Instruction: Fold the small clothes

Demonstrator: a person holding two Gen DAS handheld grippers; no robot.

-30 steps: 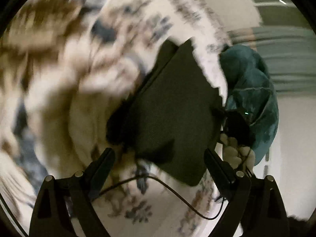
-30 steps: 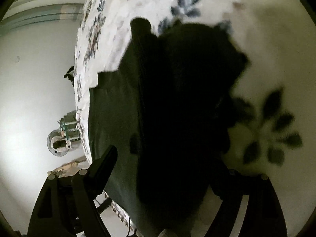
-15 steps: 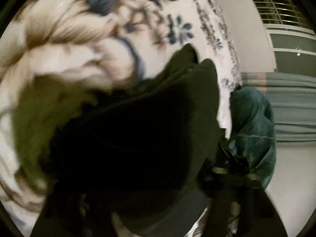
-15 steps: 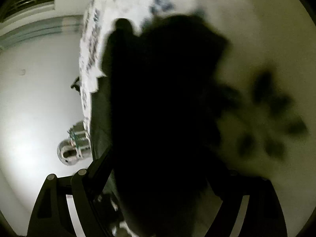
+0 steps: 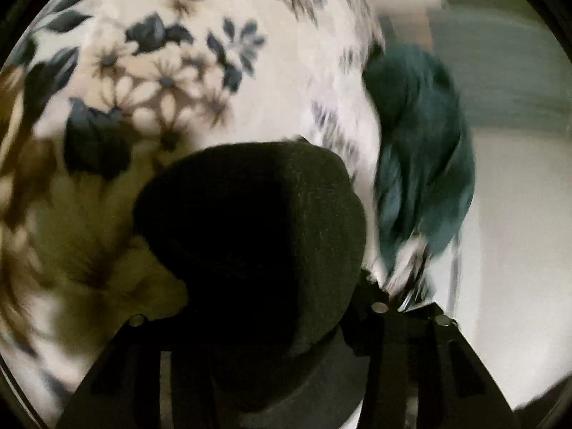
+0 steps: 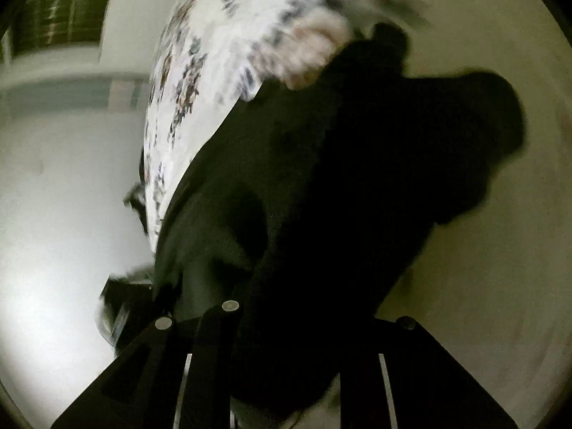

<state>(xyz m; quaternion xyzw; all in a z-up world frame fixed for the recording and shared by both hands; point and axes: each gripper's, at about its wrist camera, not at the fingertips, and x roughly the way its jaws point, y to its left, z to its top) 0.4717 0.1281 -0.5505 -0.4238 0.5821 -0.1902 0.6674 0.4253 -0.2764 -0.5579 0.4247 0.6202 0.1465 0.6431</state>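
Both frames blurred. Dark garment [image 5: 250, 236] bunched up over floral bedspread [image 5: 186, 71], draped across left gripper [image 5: 250, 321], hiding fingertips; can't tell if spread or pinching. Same w/ right gripper [image 6: 304, 321]: garment [image 6: 339, 178] covers fingertips, grip state unclear. Teal cloth [image 5: 422, 150] at bed edge, right of garment.

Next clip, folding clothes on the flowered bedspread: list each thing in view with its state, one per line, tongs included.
Dark garment: bunched, lifted, draped across both tongs; blurred.
Left tongs: fingers hidden by cloth, so open or shut cannot be told.
Right tongs: fingers hidden by cloth; cannot be told.
Flowered bedspread: spread flat below the garment.
Teal cloth: crumpled at the bed's edge, untouched.
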